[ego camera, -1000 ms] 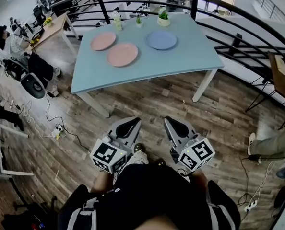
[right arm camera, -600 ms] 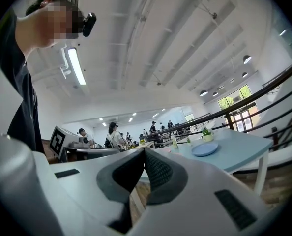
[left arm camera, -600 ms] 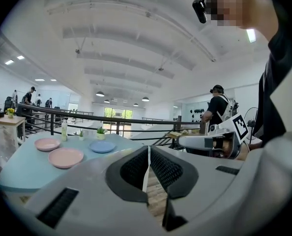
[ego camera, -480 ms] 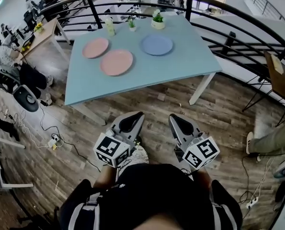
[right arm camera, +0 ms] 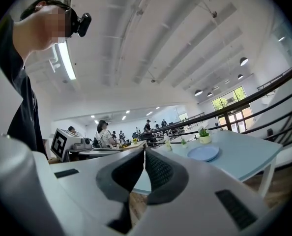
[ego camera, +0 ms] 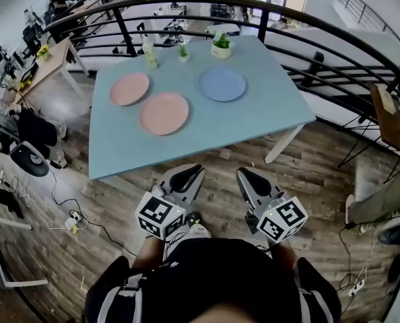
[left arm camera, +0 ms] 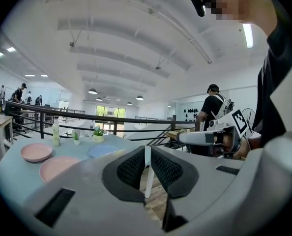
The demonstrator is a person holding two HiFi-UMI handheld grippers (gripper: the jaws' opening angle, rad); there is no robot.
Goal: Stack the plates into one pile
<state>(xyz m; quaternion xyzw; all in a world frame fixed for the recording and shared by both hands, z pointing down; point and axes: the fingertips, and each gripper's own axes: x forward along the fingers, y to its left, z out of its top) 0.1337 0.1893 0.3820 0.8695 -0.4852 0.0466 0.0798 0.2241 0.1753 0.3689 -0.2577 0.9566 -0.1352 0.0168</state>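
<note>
Three plates lie apart on the light blue table (ego camera: 254,123): a pink plate (ego camera: 129,88) at the far left, a second pink plate (ego camera: 163,113) nearer me, and a blue plate (ego camera: 221,84) to their right. My left gripper (ego camera: 188,173) and right gripper (ego camera: 247,175) are held side by side over the wooden floor, short of the table's near edge. Both are shut with nothing between the pads. The left gripper view shows its gripper (left arm camera: 147,154) and, beyond it, both pink plates (left arm camera: 36,151) and the blue plate (left arm camera: 102,150). The right gripper view shows its gripper (right arm camera: 144,154) and the blue plate (right arm camera: 203,153).
A bottle (ego camera: 149,54) and two small potted plants (ego camera: 221,46) stand along the table's far edge. A dark curved railing (ego camera: 335,36) runs behind and to the right. An office chair (ego camera: 25,155) and floor cables (ego camera: 72,217) lie left; a person's leg (ego camera: 382,204) is at the right.
The table and its plates sit lower and closer in the head view. Both grippers have moved forward toward the table's near edge, still shut and side by side.
</note>
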